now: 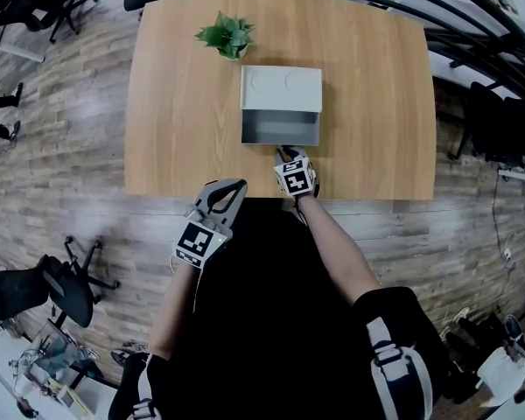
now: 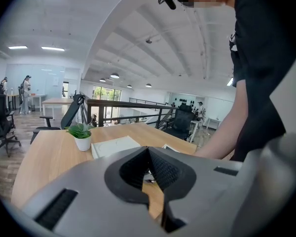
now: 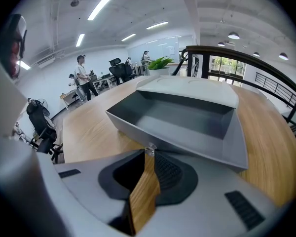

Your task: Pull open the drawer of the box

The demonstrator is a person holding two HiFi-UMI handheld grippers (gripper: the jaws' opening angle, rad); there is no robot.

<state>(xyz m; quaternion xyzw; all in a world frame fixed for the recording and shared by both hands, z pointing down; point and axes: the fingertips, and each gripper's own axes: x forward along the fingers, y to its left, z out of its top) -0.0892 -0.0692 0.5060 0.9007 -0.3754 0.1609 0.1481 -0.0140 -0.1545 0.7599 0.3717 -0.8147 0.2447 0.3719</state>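
**Drawer out, right hand-held gripper on its knob**

The wooden table [image 1: 175, 103] carries a grey box [image 1: 280, 86] set near its middle, slightly to the far side. The box's drawer [image 1: 280, 131] stands out from the near face towards the person. Its inside is open to view and holds nothing. A small potted plant [image 1: 227, 35] stands just beyond the box's far left corner, apart from it.

The right hand-held gripper [image 1: 287, 153] is at the drawer's near wall. Its jaws are closed at the tips on the small clear knob [image 3: 149, 150] at the middle of that wall.

The left hand-held gripper [image 1: 236, 185] is held at the table's near edge, to the left of the right one and well clear of the box. Its jaw tips are together, with nothing between them.
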